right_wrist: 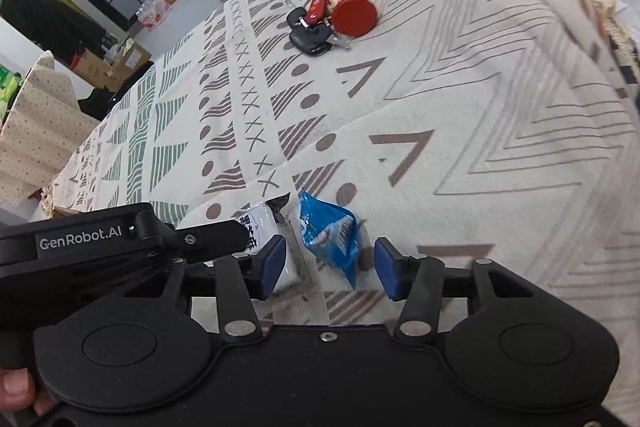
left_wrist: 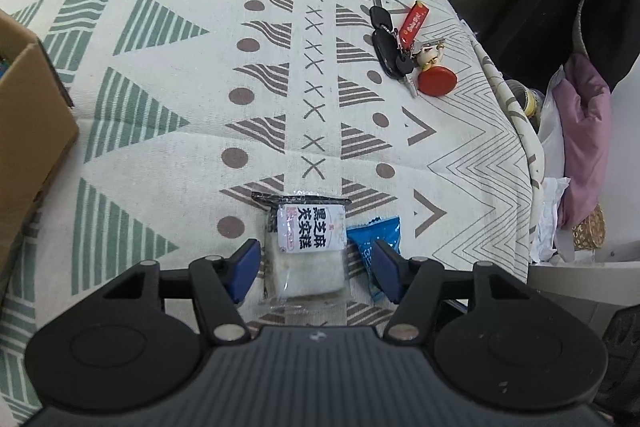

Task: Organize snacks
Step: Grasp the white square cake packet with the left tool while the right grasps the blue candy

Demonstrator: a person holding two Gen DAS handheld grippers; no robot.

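Two snacks are shown side by side, just apart, near the close edge of the table. The clear-wrapped cake [left_wrist: 306, 251] is a pale rectangular block sealed in transparent film, with a white label printed in bold black characters and a dark strip at its far end. To its right lies the blue packet [left_wrist: 378, 243], a small crinkled sachet with white print and, in the right wrist view [right_wrist: 328, 231], a barcode. The left gripper [left_wrist: 316, 267] is seen spread wide, its blue pads flanking the cake without touching it; nothing is gripped. The right gripper [right_wrist: 330, 267] is likewise wide open, with the blue packet lying between its pads, unclamped; the other gripper's black body, marked "GenRobot.AI", crosses its left side. The surface is covered by a cream tablecloth [left_wrist: 200, 131] patterned with green striped triangles, brown dots, crosses and chevrons. A bunch of keys [left_wrist: 400, 43] with a red tag and a round red fob is placed farther back. A cardboard box [left_wrist: 28, 131] stands at the left edge. Beyond the table, dark shelving and cartons are visible.
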